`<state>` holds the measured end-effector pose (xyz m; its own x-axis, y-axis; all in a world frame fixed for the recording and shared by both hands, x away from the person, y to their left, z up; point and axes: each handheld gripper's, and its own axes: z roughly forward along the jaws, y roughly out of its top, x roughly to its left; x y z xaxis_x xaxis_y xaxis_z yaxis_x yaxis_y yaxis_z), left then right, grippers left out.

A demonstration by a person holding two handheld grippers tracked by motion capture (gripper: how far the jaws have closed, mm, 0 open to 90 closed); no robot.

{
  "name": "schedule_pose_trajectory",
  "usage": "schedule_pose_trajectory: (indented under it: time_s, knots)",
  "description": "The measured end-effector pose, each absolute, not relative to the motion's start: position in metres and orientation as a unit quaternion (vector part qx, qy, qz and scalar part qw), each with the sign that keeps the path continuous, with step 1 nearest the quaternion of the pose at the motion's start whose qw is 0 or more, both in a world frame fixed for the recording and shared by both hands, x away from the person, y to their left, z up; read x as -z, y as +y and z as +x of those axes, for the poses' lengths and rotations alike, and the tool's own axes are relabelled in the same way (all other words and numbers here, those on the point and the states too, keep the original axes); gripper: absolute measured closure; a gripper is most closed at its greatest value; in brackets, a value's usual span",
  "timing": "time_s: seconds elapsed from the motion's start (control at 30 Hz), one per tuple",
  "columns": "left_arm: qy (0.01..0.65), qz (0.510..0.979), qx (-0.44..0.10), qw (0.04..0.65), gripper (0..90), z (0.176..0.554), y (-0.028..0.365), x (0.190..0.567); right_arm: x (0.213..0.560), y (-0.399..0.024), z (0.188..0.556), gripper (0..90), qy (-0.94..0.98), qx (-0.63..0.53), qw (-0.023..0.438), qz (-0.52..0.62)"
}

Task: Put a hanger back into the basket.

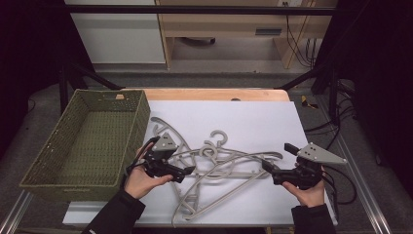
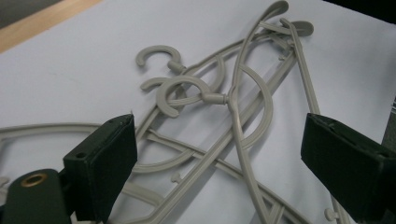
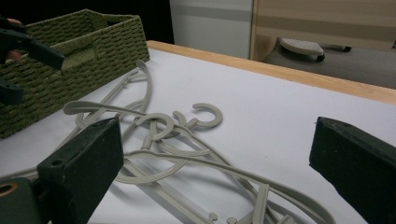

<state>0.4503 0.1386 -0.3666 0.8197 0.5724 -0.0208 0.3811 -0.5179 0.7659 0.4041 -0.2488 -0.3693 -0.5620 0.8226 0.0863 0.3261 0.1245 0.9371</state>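
- High view: a tangle of grey plastic hangers (image 1: 214, 163) lies on the white sheet (image 1: 253, 117) covering the table, just right of the green woven basket (image 1: 85, 141). The basket is empty as far as can be seen.
- Left gripper (image 1: 187, 171): held at the left edge of the pile, jaws spread wide, holding nothing. In the left gripper view, the hangers (image 2: 224, 121) lie between and beyond the two jaws, hooks (image 2: 180, 93) overlapping.
- Right gripper (image 1: 267, 165): held at the right end of the pile, near a hanger tip. In the right gripper view its jaws stand wide apart with nothing between them; the hangers (image 3: 177, 140) lie ahead and the basket (image 3: 70, 70) farther off.
- Handling, as judged: the hangers look light, rigid and smooth. The thin rods may slide in the pads or pivot if taken off-centre.
- The hooks and arms are interlocked, so lifting one will likely drag others along.
- Recommended hold: close across a straight shoulder bar or the neck just below a hook, on the topmost hanger, and lift slowly to free it.
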Motion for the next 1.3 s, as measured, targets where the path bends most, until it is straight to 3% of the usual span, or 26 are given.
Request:
schedule_pose_trajectory:
  time_s: [0.5,0.77,1.3]
  knots:
    - [0.238,0.906,-0.084,0.339,15.6,0.465,0.088,0.386,0.370,-0.248,0.405,2.7,0.718,-0.520,0.237,0.397]
    - [0.242,0.918,-0.074,0.306,23.0,0.477,0.070,0.402,0.371,-0.247,0.406,2.7,0.719,-0.519,0.236,0.397]
    - [0.246,0.931,-0.064,0.263,52.2,0.492,0.050,0.433,0.371,-0.247,0.406,2.7,0.720,-0.519,0.235,0.396]
